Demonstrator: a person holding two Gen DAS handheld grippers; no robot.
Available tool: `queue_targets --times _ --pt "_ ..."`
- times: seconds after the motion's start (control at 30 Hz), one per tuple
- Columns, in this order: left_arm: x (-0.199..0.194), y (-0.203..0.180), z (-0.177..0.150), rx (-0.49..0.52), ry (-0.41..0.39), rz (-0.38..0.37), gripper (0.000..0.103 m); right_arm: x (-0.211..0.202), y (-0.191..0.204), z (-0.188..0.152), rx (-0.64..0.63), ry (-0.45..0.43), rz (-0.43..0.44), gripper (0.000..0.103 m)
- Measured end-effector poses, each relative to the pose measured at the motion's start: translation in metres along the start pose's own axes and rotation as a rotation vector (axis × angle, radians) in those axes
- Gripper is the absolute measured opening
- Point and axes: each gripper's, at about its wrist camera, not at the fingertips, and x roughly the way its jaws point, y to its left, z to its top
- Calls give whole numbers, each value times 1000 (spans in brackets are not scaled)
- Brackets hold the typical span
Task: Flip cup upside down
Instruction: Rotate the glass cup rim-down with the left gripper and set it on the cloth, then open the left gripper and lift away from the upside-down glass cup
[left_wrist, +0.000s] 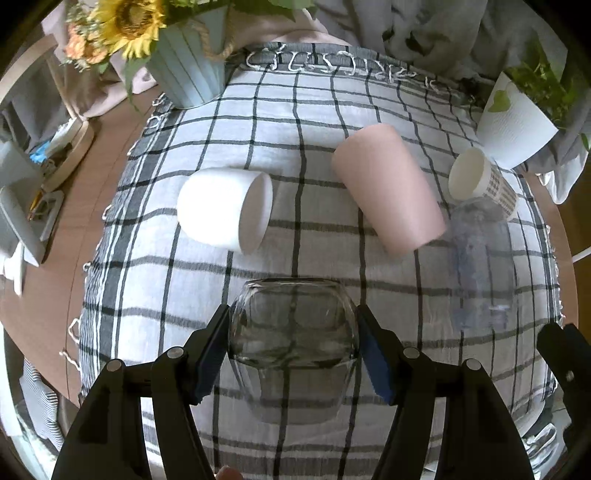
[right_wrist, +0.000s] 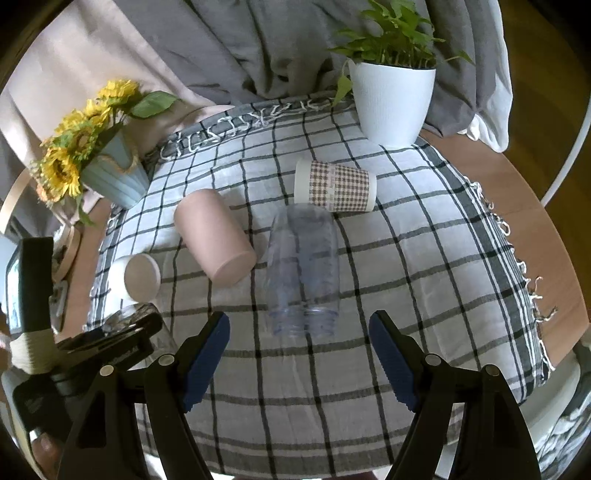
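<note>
A wooden table (right_wrist: 524, 192) carries a checked cloth (right_wrist: 369, 369).

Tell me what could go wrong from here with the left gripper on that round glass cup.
1. The left gripper pinches the clear glass cup on its curved, smooth sides; it could slip out during the flip.
2. The white cup and pink cup lie on their sides just beyond it, so a wide swing might knock them rolling.
3. The right gripper hangs open near the clear plastic cup; drifting forward could nudge it.
</note>
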Motion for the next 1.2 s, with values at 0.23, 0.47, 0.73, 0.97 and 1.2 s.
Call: queue_targets --times 0.23,0.47,0.73,0.97,1.2 --pt "-13 1 -23 -3 -4 -2 66 0 1 -8 -41 17 10 78" --pt "-17 0 -40 -7 4 0 66 2 1 -15 -76 35 12 78" --pt "-20 2 -48 -22 1 -4 66 1 1 -17 -87 39 18 78" --pt "-21 2 -46 -25 -15 5 77 4 3 -16 -99 64 19 83" --pt "-27 -1 -48 -42 -47 31 80 3 1 -15 -116 62 20 86"
